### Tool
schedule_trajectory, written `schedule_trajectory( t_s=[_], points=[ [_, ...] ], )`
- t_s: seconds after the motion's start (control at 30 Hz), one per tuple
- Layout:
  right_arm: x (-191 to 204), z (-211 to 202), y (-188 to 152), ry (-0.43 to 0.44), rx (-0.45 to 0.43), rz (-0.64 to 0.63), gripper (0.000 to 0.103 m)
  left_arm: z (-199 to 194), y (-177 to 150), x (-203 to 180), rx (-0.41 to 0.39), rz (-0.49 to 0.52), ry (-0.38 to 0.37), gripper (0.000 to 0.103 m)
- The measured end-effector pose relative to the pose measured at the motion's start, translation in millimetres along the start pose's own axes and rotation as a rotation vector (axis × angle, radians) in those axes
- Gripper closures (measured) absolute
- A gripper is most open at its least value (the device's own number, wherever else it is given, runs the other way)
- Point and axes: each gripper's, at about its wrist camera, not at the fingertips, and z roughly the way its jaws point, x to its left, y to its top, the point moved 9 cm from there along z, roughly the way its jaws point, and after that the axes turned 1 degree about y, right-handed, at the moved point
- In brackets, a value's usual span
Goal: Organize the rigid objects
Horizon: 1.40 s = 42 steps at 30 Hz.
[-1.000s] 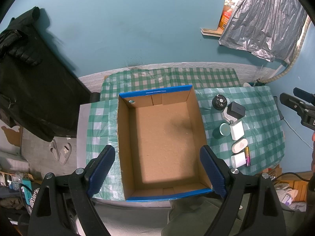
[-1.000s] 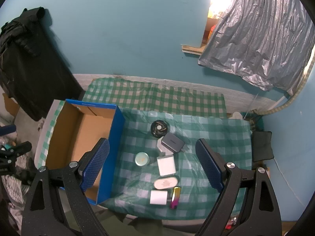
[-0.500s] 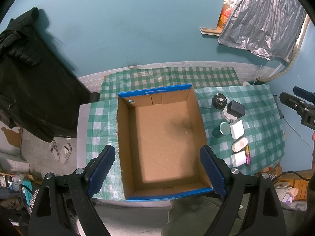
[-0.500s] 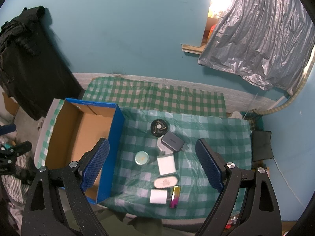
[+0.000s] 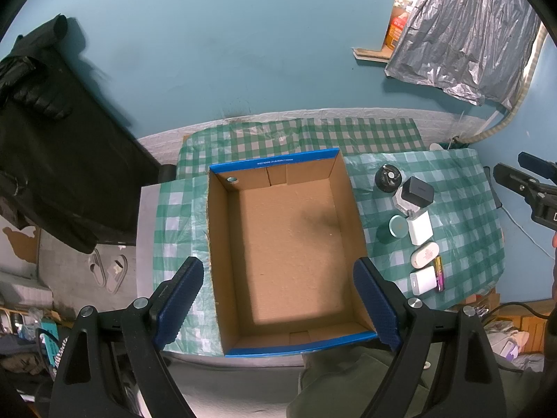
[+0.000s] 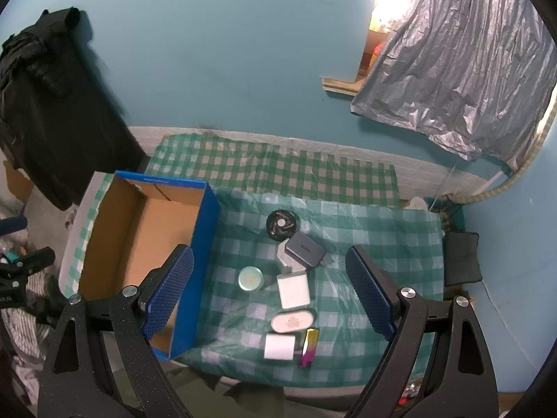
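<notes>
An empty cardboard box with blue rim lies open on the green checked table. Right of it lies a row of small objects: a black round disc, a dark grey charger, a teal round tin, a white square adapter, a white oval case, a white block and a pink-yellow lighter. My left gripper is open, high above the box. My right gripper is open, high above the objects. Both are empty.
The table stands against a blue wall. A black garment hangs at the left. Silver sheeting covers a window at the right. A dark cushion lies past the table's right edge. Slippers lie on the floor.
</notes>
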Motion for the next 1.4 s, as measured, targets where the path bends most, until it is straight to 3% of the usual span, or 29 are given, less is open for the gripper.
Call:
schedule_trajectory(
  t_s=[0.5,0.93,1.17,1.4],
  points=[
    [0.4,6.2,-4.9,0.002,0.013,-0.012,0.014,8.2,-9.9,6.7,0.014,-0.016,-0.028,0.014],
    [-32.3,42.0,-35.5,0.027,0.156,0.024,0.014,48.4,-23.4,62.0,0.112,-0.056,0.024,0.014],
    [-38.2,65.4,-57.6,0.021,0.224,0.045,0.014,70.9,-34.7,83.3,0.168,-0.111,-0.026,0.014],
    [-32.5,94.1,-82.8,0.059,0.275,0.050,0.014,103.8,-58.2,102.0,0.246,-0.121,0.007,0.014]
  ],
)
